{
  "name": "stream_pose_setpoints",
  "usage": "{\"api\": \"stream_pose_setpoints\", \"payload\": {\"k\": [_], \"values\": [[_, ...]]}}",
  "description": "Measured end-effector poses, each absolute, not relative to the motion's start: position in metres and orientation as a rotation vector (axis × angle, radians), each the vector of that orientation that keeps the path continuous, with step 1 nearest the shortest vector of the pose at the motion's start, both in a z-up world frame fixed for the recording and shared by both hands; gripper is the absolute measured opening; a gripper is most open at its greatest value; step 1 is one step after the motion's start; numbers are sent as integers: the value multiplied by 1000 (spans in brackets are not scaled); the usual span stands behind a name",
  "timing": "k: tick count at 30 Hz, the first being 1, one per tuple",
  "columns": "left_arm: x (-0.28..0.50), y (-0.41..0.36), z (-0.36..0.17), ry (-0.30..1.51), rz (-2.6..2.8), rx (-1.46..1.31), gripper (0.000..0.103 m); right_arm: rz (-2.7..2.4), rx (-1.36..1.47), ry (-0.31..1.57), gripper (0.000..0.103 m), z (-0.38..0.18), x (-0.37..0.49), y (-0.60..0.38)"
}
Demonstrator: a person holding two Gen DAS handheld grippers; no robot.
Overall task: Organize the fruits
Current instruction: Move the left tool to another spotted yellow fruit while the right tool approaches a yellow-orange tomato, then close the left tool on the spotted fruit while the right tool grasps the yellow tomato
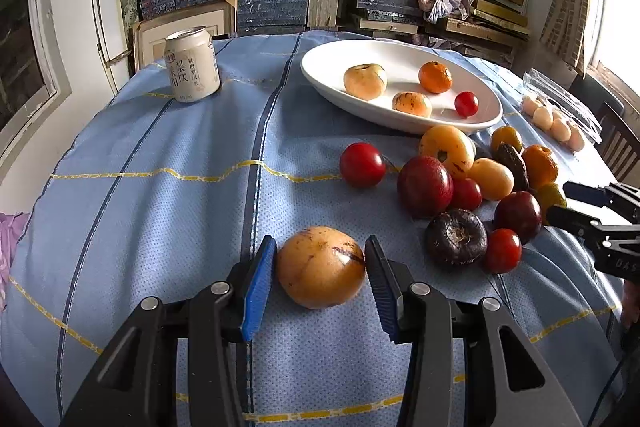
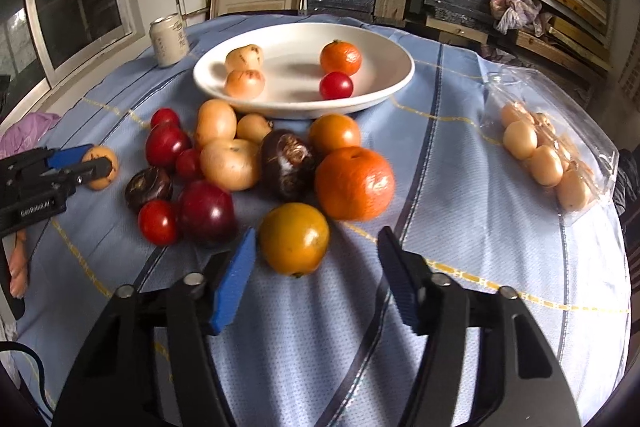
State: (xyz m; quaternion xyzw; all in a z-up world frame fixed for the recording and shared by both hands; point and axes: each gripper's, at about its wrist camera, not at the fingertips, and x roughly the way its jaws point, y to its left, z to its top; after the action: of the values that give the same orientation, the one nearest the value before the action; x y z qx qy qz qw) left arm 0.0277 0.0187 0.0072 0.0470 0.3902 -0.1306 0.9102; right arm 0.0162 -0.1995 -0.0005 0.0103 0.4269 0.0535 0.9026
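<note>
A storeroom lined with shelves of boxes holds a table (image 1: pixel 160 211) under a blue checked cloth. At far left a drink can (image 1: pixel 192 65) stands upright, apart from the fruit. Near the left edge, the left gripper (image 1: pixel 320 267) is spread around a tan round fruit (image 1: pixel 320 267): its blue pads sit just beside the fruit on either side, not visibly clamped. That fruit lies straight ahead between the fingers and has no marked long axis. Beyond it, up and to the right, is the white plate (image 1: pixel 320 67), already holding four fruits. To the right lies the loose pile (image 2: pixel 240 163) of red, dark and orange fruit. The right gripper (image 2: pixel 316 259) is released, with a yellow-orange fruit (image 2: pixel 294 243) between its fingers, closer to the left pad. At far right is a clear pack of pale fruit (image 2: pixel 544 159).
</note>
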Motion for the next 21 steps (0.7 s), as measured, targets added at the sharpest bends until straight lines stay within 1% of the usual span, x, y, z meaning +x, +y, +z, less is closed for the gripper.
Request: {"api": "stream_pose_setpoints", "payload": {"k": [1,3,8,9,10,11,13,16,18,21], "values": [[28,19,7,804,-268,99,46,118,24,893,45,-3,17,-199],[28,19,7,804,-268,100,46,122,21,911,36,-7,18,-196],[29,19,5,815,-269,99,46,126,8,911,36,-9,18,-192],[30,19,4,823,-270,98,46,123,12,911,37,-9,18,-193],[31,19,3,826,-272,93,46,115,18,911,41,-9,19,-194],[32,21,3,829,-275,84,46,108,25,910,43,-9,19,-196],[34,21,1,844,-279,78,46,109,38,907,43,-8,20,-198],[36,21,-2,860,-282,76,46,117,48,904,43,-7,20,-198],[36,22,-2,859,-282,77,46,134,53,901,37,-6,20,-199],[37,22,-2,858,-283,76,46,135,56,900,37,-6,20,-198]]}}
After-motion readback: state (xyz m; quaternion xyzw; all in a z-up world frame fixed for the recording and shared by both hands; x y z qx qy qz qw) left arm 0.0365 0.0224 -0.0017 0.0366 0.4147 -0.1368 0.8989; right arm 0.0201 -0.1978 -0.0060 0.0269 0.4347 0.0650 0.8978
